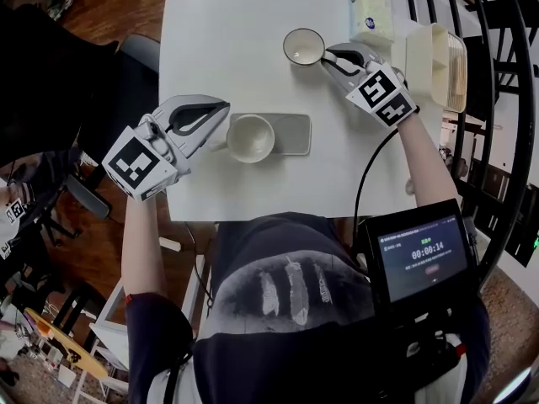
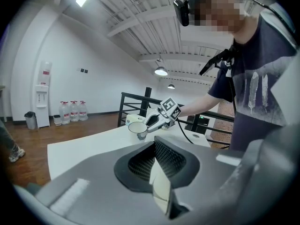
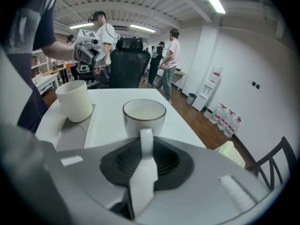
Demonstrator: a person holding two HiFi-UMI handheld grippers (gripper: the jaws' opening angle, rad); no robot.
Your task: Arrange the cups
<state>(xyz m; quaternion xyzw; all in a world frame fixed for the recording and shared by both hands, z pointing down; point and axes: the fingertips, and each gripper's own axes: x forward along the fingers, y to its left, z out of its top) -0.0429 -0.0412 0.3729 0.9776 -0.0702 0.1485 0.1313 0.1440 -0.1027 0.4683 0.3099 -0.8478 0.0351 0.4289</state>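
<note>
The worktop [image 1: 219, 49] is bare at far left; a tray [image 1: 293, 133] with a cup [image 1: 250, 137] fills the near middle; a second cup [image 1: 303, 46], tissue pack [image 1: 370, 15] and rack [image 1: 436, 61] crowd the far right.

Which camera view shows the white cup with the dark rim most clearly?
The right gripper view: the dark-rimmed cup stands close and centred, its handle clamped in the right gripper. The head view shows it from above, much smaller. The left gripper view shows it tiny and distant.
</note>
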